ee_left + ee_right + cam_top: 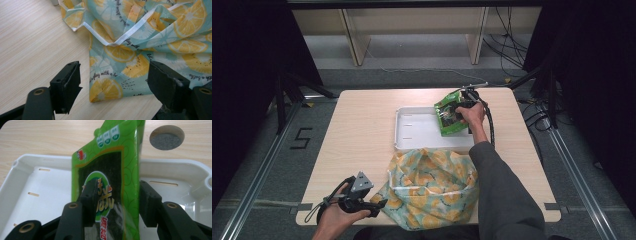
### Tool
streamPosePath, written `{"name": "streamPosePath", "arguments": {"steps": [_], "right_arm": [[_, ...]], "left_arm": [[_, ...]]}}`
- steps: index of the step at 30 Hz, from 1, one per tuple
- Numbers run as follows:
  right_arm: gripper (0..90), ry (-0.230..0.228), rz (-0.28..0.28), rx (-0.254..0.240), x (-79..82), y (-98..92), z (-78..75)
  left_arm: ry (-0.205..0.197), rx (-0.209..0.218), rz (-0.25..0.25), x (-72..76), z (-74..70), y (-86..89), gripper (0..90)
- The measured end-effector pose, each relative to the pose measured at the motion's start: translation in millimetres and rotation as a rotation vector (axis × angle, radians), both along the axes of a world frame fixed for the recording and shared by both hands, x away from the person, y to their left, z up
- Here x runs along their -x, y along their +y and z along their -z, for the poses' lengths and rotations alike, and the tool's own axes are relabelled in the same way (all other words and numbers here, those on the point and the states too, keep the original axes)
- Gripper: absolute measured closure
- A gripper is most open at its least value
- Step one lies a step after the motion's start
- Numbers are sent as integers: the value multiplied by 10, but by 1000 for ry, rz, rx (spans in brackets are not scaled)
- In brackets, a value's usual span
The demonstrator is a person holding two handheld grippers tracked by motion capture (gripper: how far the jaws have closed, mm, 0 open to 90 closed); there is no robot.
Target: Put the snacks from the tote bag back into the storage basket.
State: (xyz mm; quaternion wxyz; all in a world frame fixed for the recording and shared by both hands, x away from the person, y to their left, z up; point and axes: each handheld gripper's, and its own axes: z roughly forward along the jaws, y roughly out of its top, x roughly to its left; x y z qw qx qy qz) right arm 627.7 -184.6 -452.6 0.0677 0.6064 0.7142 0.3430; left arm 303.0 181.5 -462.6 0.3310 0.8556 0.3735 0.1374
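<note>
Over white tray [37, 182], green packet [110, 177] stands upright, between loosened right jaws; left jaws spread.

My table [362, 135] is pale wood with a round hole [167, 138] in it. Beyond it I see a grey floor [412, 75], a light wooden shelf [412, 30] and loose cables [512, 45]. Black drapes [247, 60] flank both sides. A rail [262, 165] runs along the floor.

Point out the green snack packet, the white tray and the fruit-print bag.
green snack packet [110, 170], right gripper view: its printed front face.
white tray [412, 131], high view: bare floor, left half.
fruit-print bag [432, 185], high view: middle of the crumpled fabric.
</note>
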Motion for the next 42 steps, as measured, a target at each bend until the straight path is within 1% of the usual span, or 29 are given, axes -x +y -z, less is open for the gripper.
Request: {"name": "streamPosePath", "arguments": {"steps": [3, 5, 6, 7, 8, 11, 13, 15, 16, 17, 20, 21, 23, 24, 26, 27, 29, 30, 31, 32, 33, 34, 35, 36, 38, 39, 40, 41, 42], "right_arm": [[557, -5, 10, 7, -4, -3, 3], [558, 0, 24, -8, -2, 3, -4], [558, -13, 7, 8, -7, -19, 2], [558, -14, 19, 13, -10, -21, 0], [558, 0, 29, -3, -1, -8, -13], [556, 0, 28, -4, 6, -18, -36], [556, -28, 18, -1, 11, -34, -50], [555, -29, 16, -5, 21, -40, -72], [554, -50, -11, 9, 11, -74, -70], [554, -26, 7, -3, 31, -61, -102], [547, -44, -11, 5, 54, -93, -143], [545, -38, 11, -20, 71, -78, -154], [541, -47, -23, 2, 80, -122, -184], [538, -38, -8, -18, 97, -108, -198], [533, -62, -35, 7, 105, -142, -222], [532, -45, -22, -13, 128, -122, -243], [528, -86, -60, 25, 129, -150, -256], [524, -82, -62, -5, 140, -147, -261], [521, -55, -51, 1, 171, -124, -297], [522, -80, -80, 21, 170, -148, -308], [521, -55, -67, 1, 196, -120, -331], [521, -58, -76, -1, 212, -122, -344], [521, -81, -84, 10, 213, -129, -349], [518, -66, -100, 3, 234, -134, -371], [517, -82, -115, 20, 262, -146, -394], [516, -91, -111, 16, 281, -140, -396], [514, -84, -117, -24, 306, -127, -415], [511, -99, -123, -24, 312, -147, -413], [509, -112, -130, 7, 329, -159, -414]], "left_arm": [[0, 0, 1, 0, -2, 0, 262], [1, -3, 3, 3, -5, -1, 262], [-3, -9, 10, 1, -8, 1, 262], [-2, -9, 8, 2, -8, 0, 262], [-4, -10, 11, 1, -9, 1, 262], [-1, -9, 7, 3, -9, 1, 263], [0, -13, 7, 4, -11, 2, 263], [0, -13, 7, 3, -12, 1, 263], [-2, -15, 11, 0, -12, 2, 263], [3, -8, 2, 2, -7, -1, 263], [-1, 1, -2, -1, 0, -2, 263], [-8, -14, 14, -8, -12, 12, 263], [-7, -13, 7, -8, -14, 15, 263], [-6, -10, 1, -6, -13, 15, 262], [-1, -2, -4, -7, -9, 13, 262], [-1, -1, -2, -9, -8, 15, 262], [-9, -6, -5, -12, -10, 17, 261], [-8, -12, 7, -17, -14, 24, 261], [-8, -11, 5, -18, -13, 25, 261], [-7, -11, 4, -19, -14, 26, 261], [-8, -12, 5, -21, -15, 29, 260], [-9, -12, 3, -22, -15, 31, 260], [-8, -12, 4, -22, -15, 32, 260], [-8, -11, 2, -22, -14, 32, 261], [-9, -12, 2, -23, -14, 33, 260], [-9, -12, 2, -23, -13, 33, 260], [-9, -12, 2, -24, -13, 33, 260], [-9, -12, 2, -24, -13, 33, 260], [-1, -2, -8, -20, -7, 28, 260]]}}
